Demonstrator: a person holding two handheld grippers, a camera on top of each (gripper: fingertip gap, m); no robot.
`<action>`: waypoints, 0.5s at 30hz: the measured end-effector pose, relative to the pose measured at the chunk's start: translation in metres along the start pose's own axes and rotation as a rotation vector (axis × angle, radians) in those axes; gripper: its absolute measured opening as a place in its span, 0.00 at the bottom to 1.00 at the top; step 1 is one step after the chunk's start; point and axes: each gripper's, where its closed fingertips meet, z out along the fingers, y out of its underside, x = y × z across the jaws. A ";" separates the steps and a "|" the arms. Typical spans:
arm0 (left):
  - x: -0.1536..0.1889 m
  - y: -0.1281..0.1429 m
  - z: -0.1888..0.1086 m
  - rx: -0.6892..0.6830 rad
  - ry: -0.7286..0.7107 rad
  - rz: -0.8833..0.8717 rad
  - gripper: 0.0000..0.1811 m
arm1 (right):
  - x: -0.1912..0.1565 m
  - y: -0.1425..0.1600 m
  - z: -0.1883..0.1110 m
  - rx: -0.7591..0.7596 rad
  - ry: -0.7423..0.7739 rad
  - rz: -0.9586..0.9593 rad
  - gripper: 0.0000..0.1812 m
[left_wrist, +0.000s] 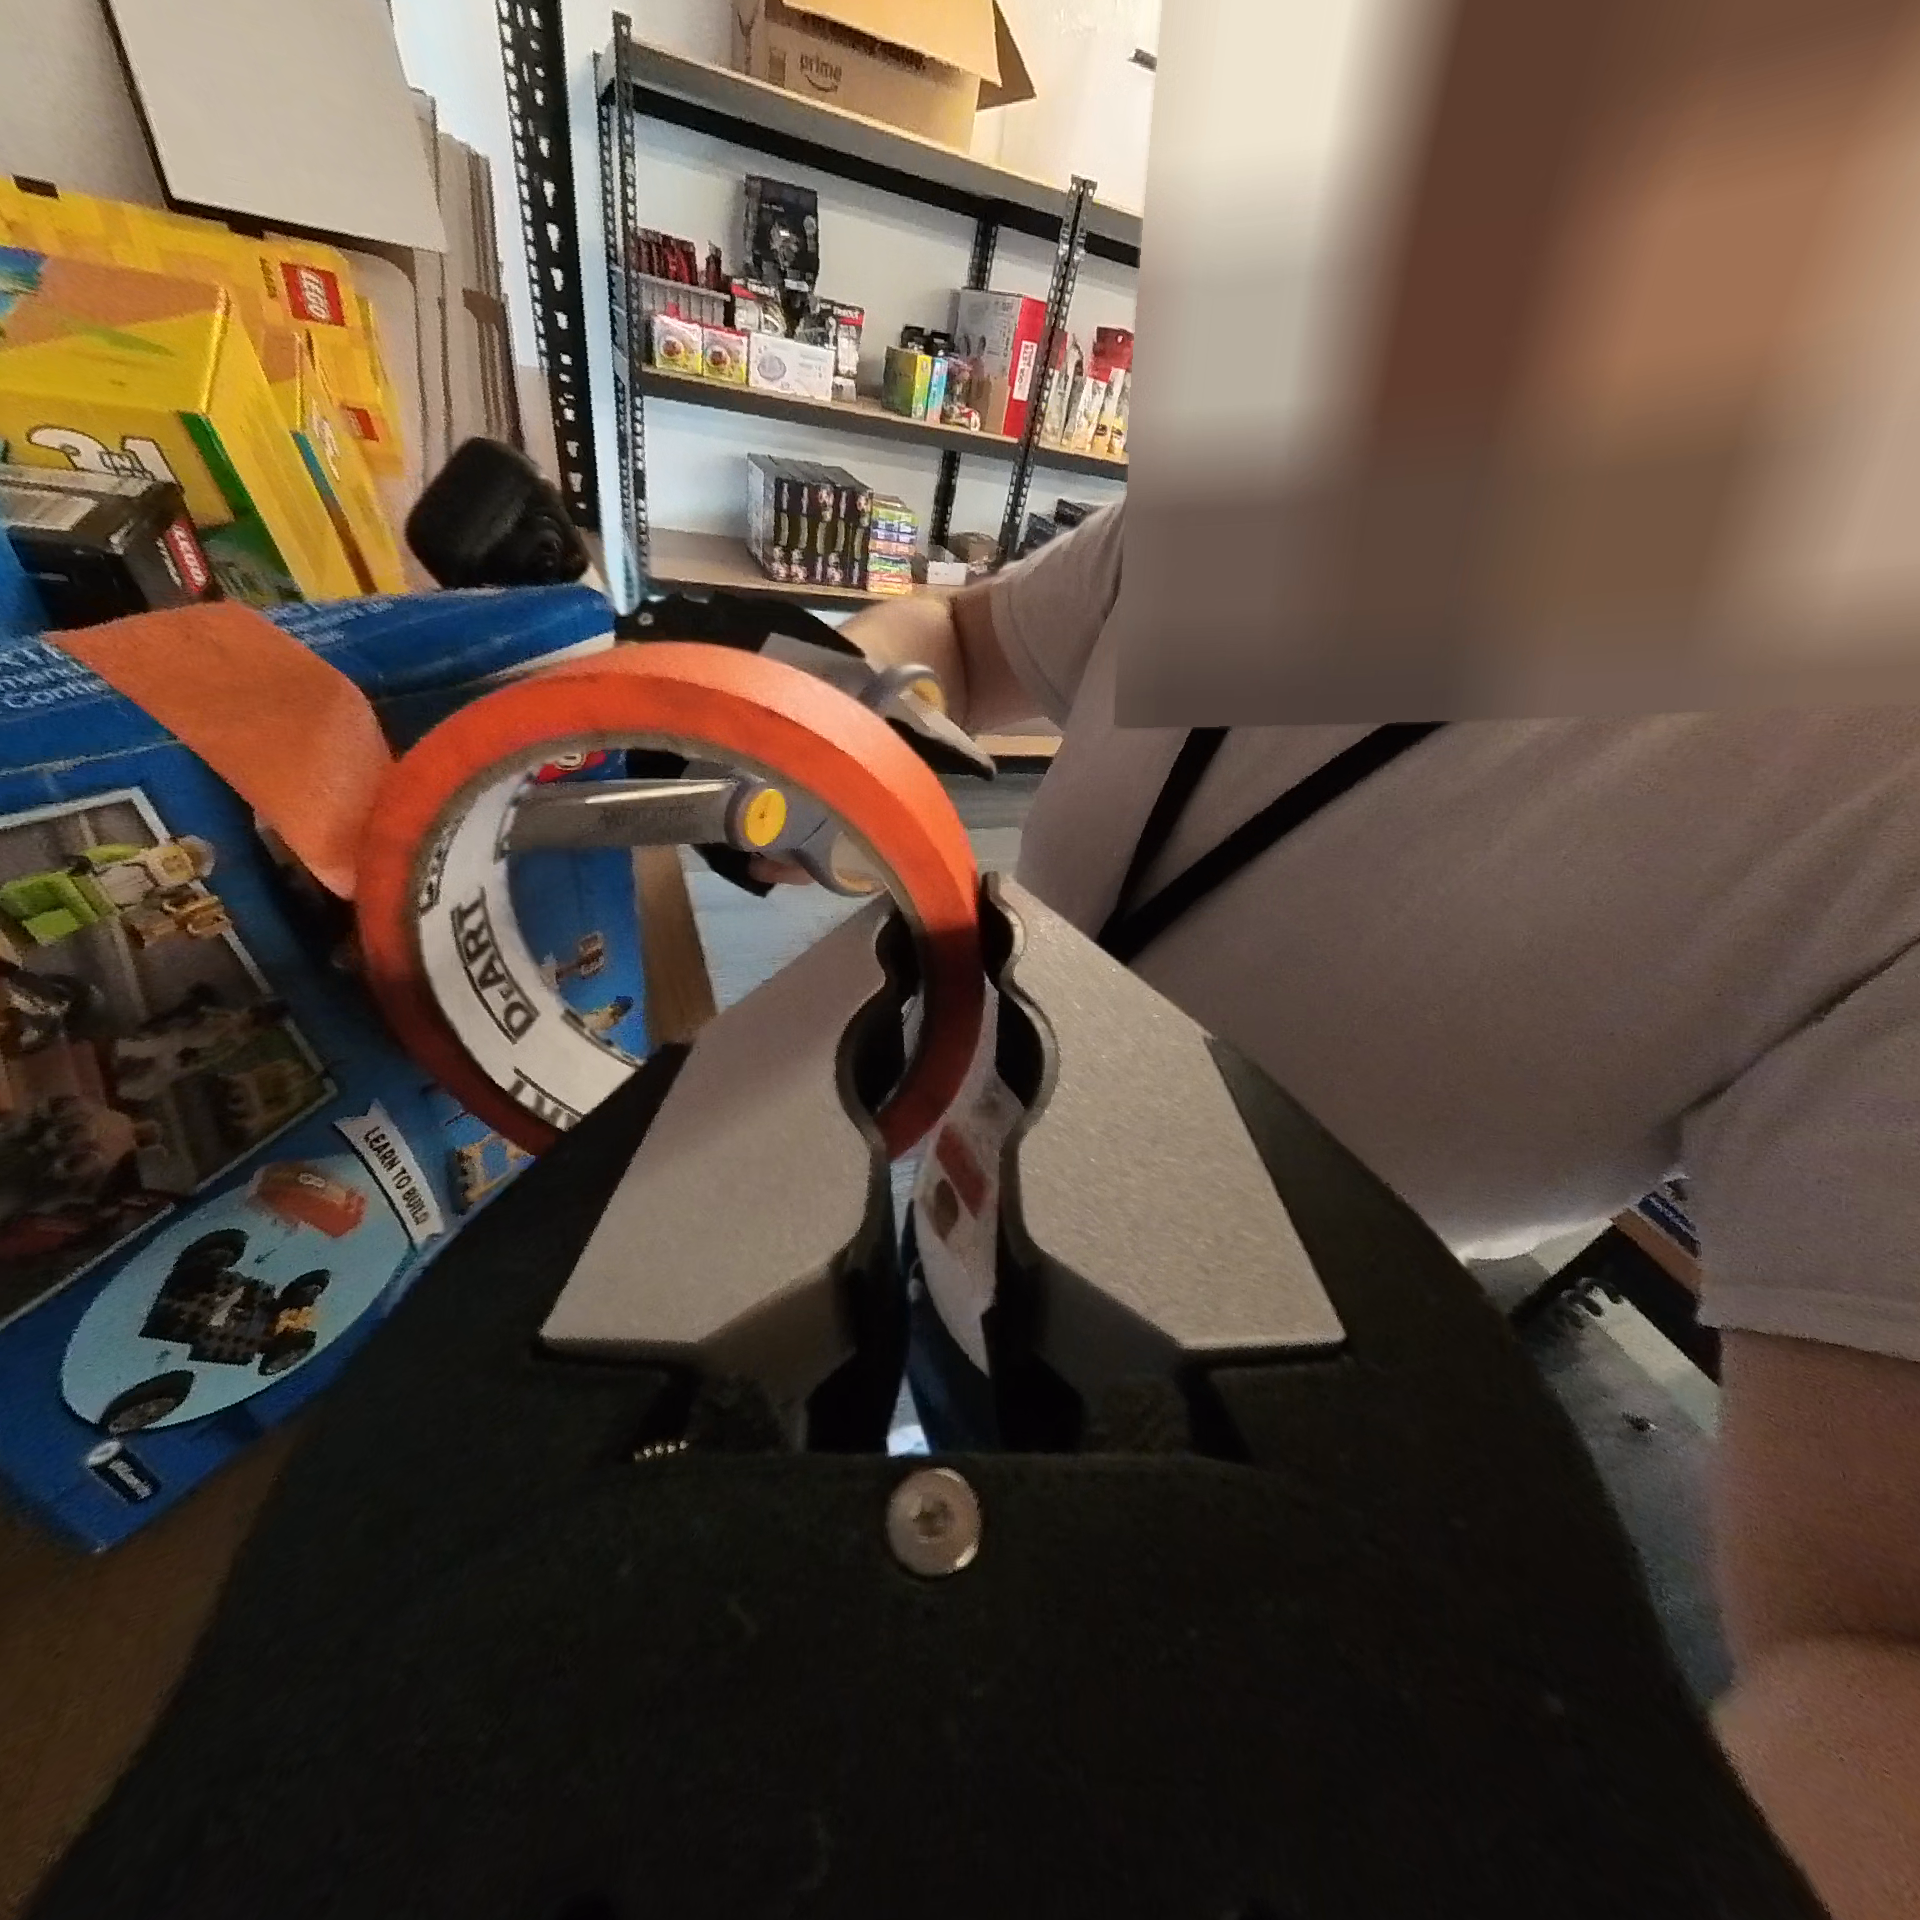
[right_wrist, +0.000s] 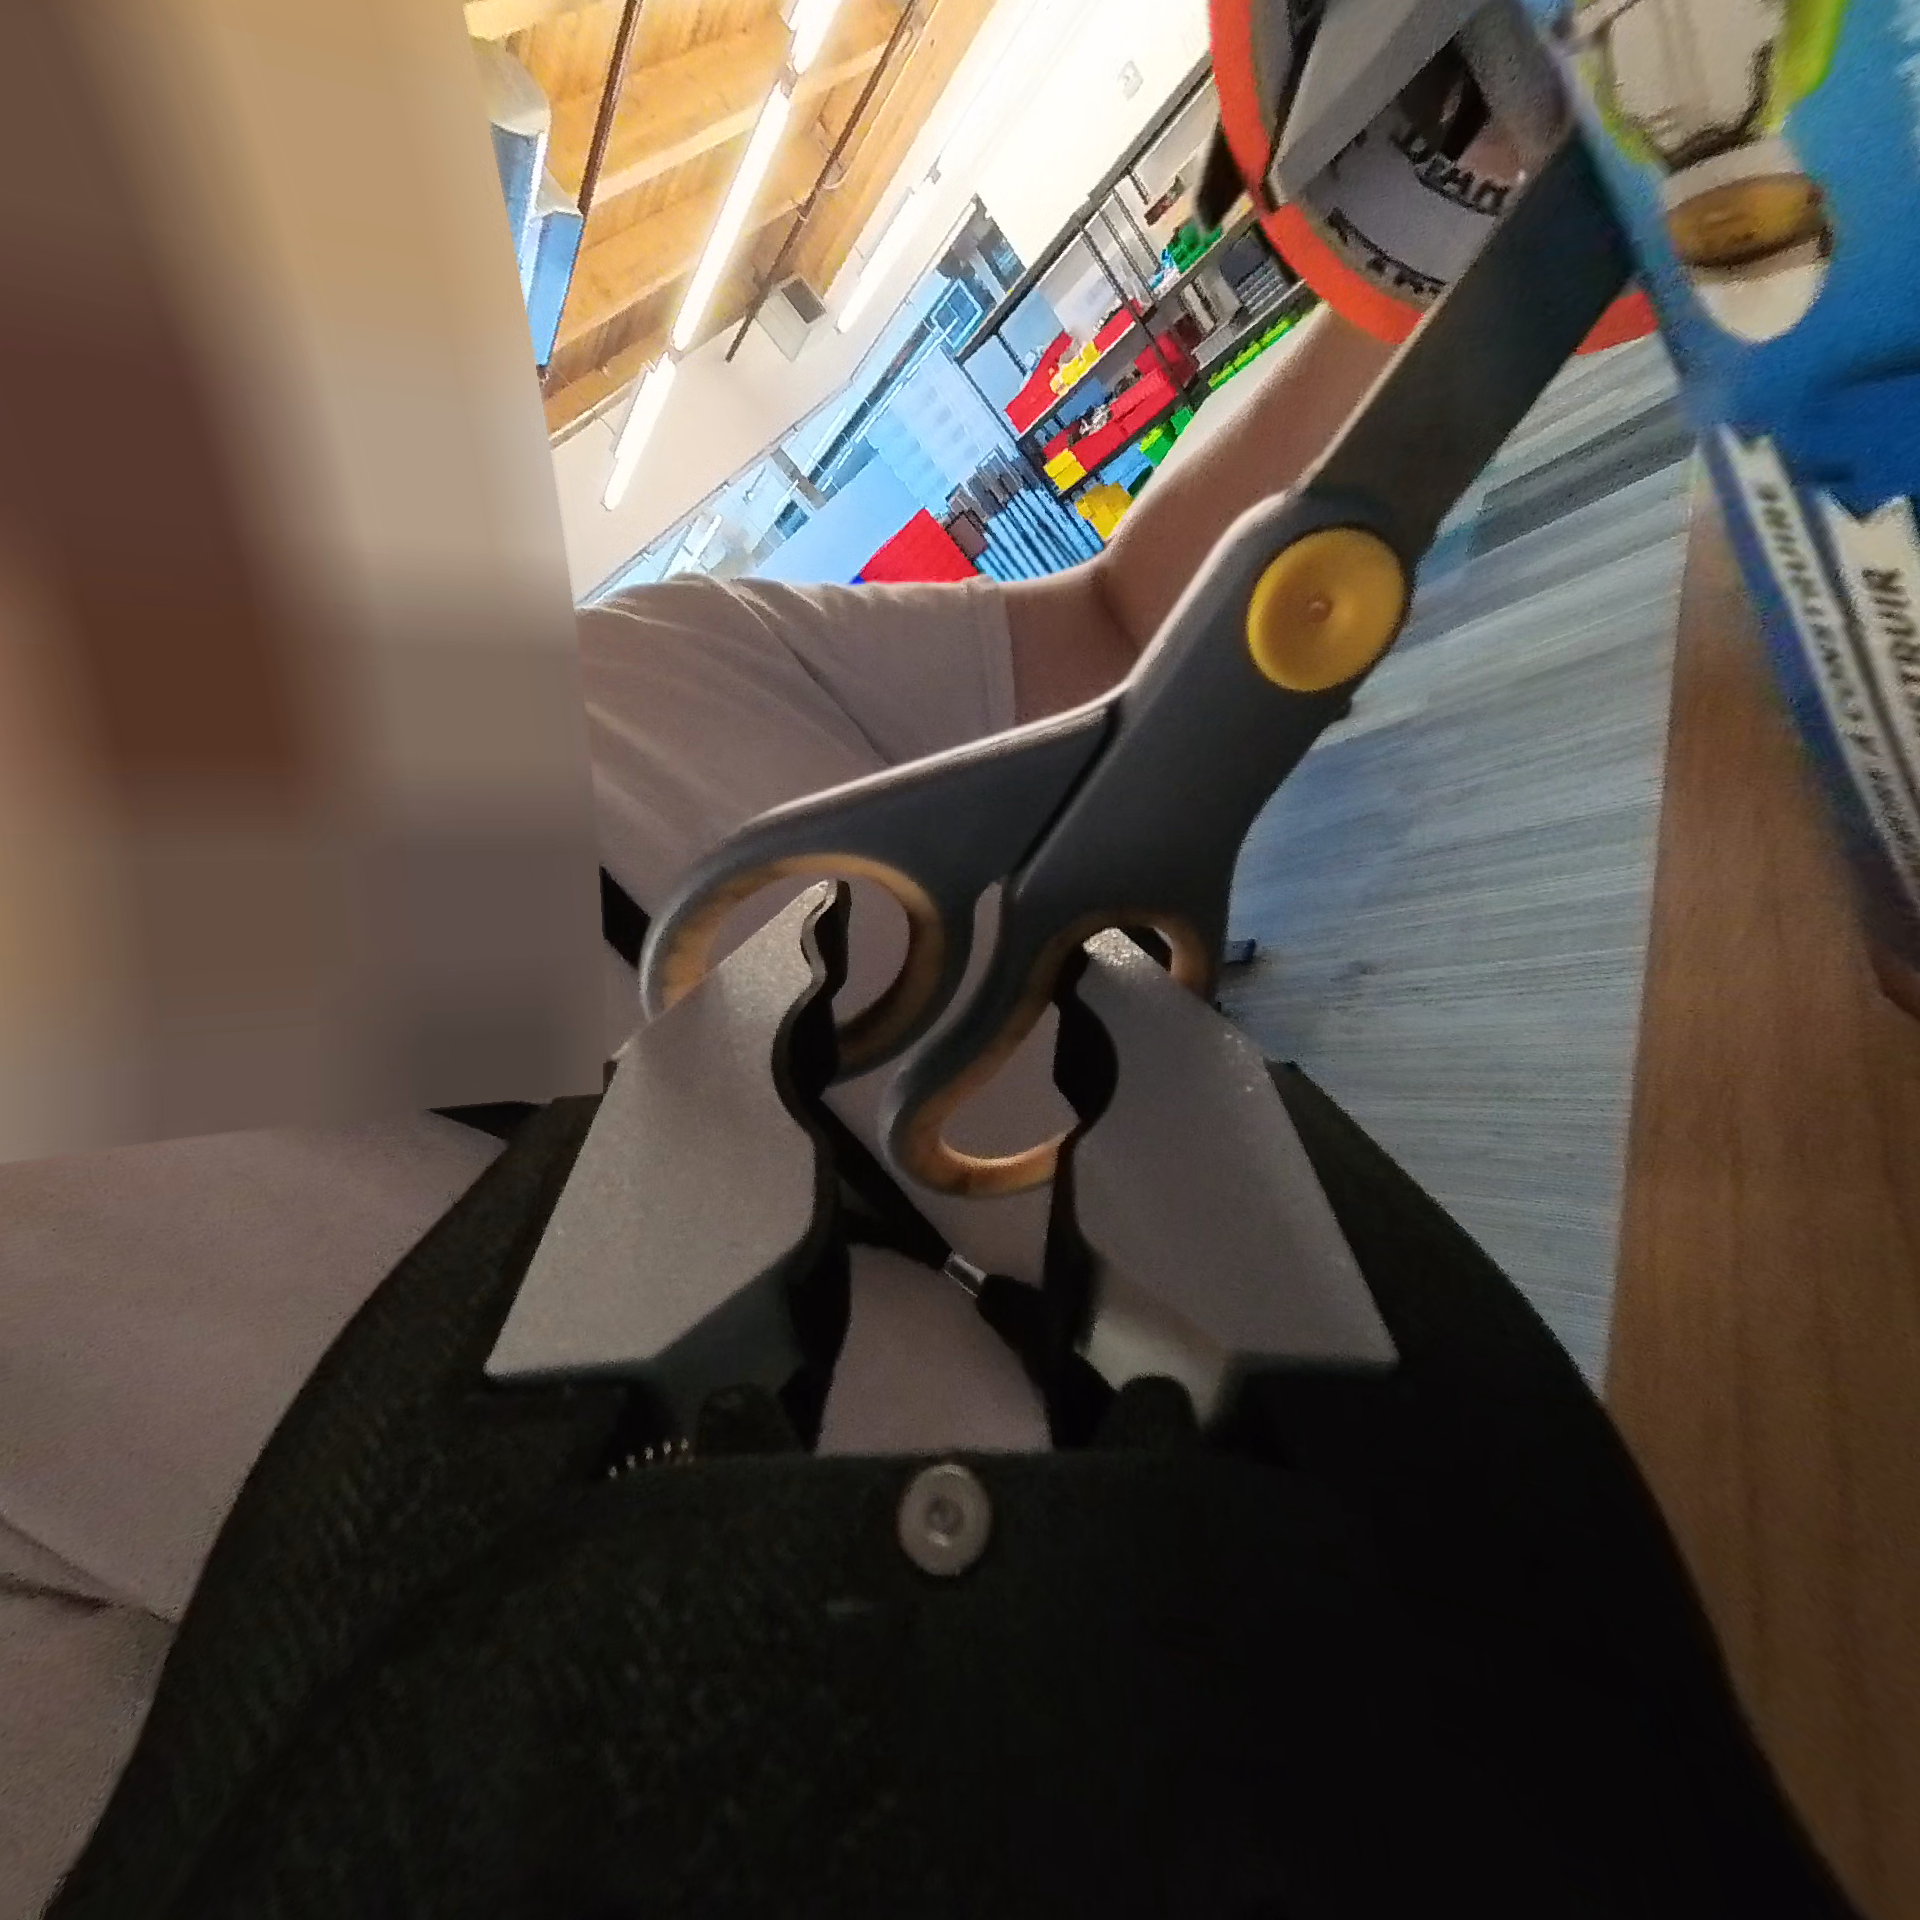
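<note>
The left gripper (left_wrist: 940, 997), with matte grey fingers (left_wrist: 1132, 1122) of scalloped inner profile on a black textured body, is clamped on the rim of an orange tape roll (left_wrist: 665, 894). The roll is a flat ring of crepe-like orange tape on a white printed cardboard core, held upright on edge above the bench (left_wrist: 125, 1704), whose surface is brown wood. A loose end of tape (left_wrist: 239, 707) is drawn out from the top of the roll toward the left, its surface dull and slightly wrinkled.

The right gripper (right_wrist: 961, 1029), of the same grey and black make, is engaged with the scissors (right_wrist: 1101, 810): one finger is passed into each loop of the handles, so the scissors are carried on the spread fingers rather than pinched between them. The handles are smooth grey plastic with worn yellow lining and a round yellow pivot cap; the blades (right_wrist: 1496, 343) are dark and reach up to the tape roll (right_wrist: 1340, 270).

Behind the roll, a glossy blue toy box (left_wrist: 208, 1091) lies on the bench, with yellow boxes (left_wrist: 208, 395) stacked beyond it. Farther off, a metal shelf (left_wrist: 831, 416) of small packages is seen against a white wall.
</note>
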 end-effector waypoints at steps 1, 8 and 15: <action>0.001 0.000 0.000 -0.002 0.013 -0.008 0.04 | -0.001 0.001 0.000 0.001 -0.005 -0.005 0.20; 0.005 -0.011 -0.005 0.038 0.050 -0.015 0.04 | 0.002 -0.002 -0.005 0.031 0.014 -0.035 0.19; 0.006 -0.007 -0.002 0.052 0.049 -0.019 0.05 | -0.001 0.000 -0.005 0.028 0.004 -0.027 0.20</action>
